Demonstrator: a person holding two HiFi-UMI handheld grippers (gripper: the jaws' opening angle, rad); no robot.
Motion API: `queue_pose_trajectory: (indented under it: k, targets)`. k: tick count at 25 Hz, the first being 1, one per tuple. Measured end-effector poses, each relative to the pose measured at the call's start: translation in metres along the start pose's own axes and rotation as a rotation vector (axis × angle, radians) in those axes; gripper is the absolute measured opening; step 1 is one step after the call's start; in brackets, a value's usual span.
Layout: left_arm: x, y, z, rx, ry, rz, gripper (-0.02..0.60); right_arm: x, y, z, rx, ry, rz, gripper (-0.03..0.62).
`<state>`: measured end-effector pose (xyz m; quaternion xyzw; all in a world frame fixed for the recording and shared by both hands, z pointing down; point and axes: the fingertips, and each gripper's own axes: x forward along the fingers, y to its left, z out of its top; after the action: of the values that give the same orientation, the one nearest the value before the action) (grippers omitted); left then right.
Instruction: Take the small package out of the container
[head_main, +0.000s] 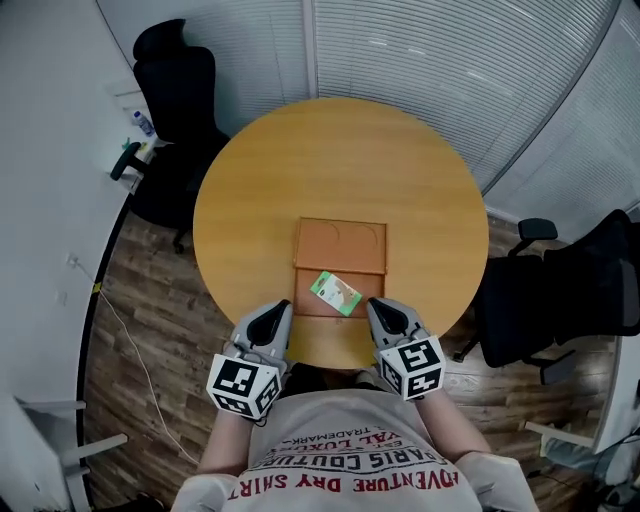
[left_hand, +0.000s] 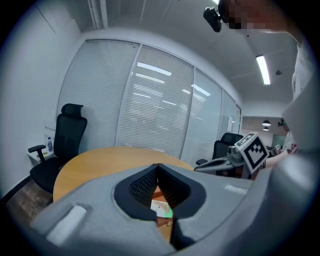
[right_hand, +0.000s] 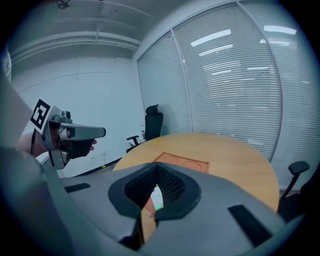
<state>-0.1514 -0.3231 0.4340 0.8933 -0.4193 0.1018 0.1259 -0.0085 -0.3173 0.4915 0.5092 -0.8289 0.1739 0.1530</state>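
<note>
A flat orange-brown container (head_main: 340, 240) lies on the round wooden table (head_main: 250, 190), toward its near edge. A small green and white package (head_main: 335, 291) rests tilted on the container's near half. My left gripper (head_main: 274, 318) is shut and empty at the table's front edge, left of the package. On the package's other side my right gripper (head_main: 384, 312) is shut and empty too. In the left gripper view the fingertips (left_hand: 158, 168) meet, and the package (left_hand: 163, 211) shows below them. In the right gripper view the package (right_hand: 157, 199) shows under the touching tips (right_hand: 158, 168), with the container (right_hand: 182, 162) beyond.
Black office chairs stand at the back left (head_main: 175, 90) and at the right (head_main: 580, 290) of the table. Window blinds (head_main: 430, 60) run behind it. A side ledge with a bottle (head_main: 143, 124) is at the left wall, and a cable (head_main: 130, 340) trails on the wood floor.
</note>
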Motion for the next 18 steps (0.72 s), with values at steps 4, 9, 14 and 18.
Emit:
queue_pose_trajectory:
  k: [4,9,14,18]
  targets:
    - [0.009,0.017,-0.002,0.011,0.014,-0.069,0.012,0.028,0.004,-0.013,0.017,0.077,-0.029,0.008]
    - [0.018,0.039,-0.017,0.007,0.044,-0.109,0.012,0.068,0.008,-0.048,-0.056,0.228,-0.011,0.009]
    - [0.027,0.063,-0.034,-0.011,0.086,-0.116,0.012,0.105,0.005,-0.088,-0.145,0.389,0.008,0.123]
    - [0.031,0.079,-0.049,-0.044,0.112,-0.108,0.012,0.126,0.003,-0.114,-0.191,0.505,0.034,0.259]
